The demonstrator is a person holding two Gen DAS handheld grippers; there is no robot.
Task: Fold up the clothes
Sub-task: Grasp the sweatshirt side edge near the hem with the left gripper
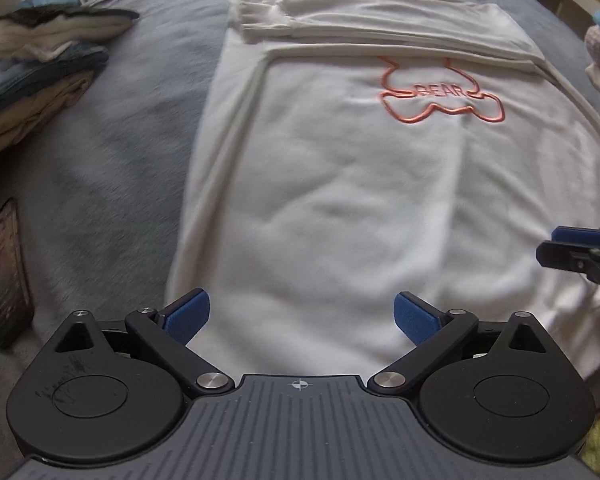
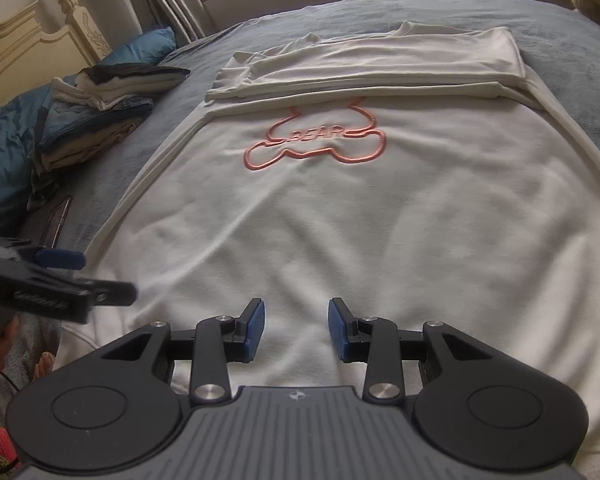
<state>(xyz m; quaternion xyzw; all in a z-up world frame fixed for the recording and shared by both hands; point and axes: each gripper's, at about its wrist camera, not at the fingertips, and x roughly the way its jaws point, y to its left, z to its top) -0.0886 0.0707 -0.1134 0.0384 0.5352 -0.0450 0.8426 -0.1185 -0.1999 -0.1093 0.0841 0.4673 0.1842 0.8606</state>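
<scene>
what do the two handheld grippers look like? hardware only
Both match: a ribbed grey housing with a small crosshair mark, two round black discs either side, black linkage arms on silver pivot bolts, and textured blue finger pads. Left gripper has scuff marks on its left disc. Right gripper shows blockier pad mounts. A dark cable trails below the left hand in the right wrist view.

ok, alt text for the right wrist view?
White sweatshirt with an orange BEAR outline lies flat on a grey bedspread, sleeves folded across its far end. The open right claw hovers over its near hem; the left claw enters at left.
</scene>
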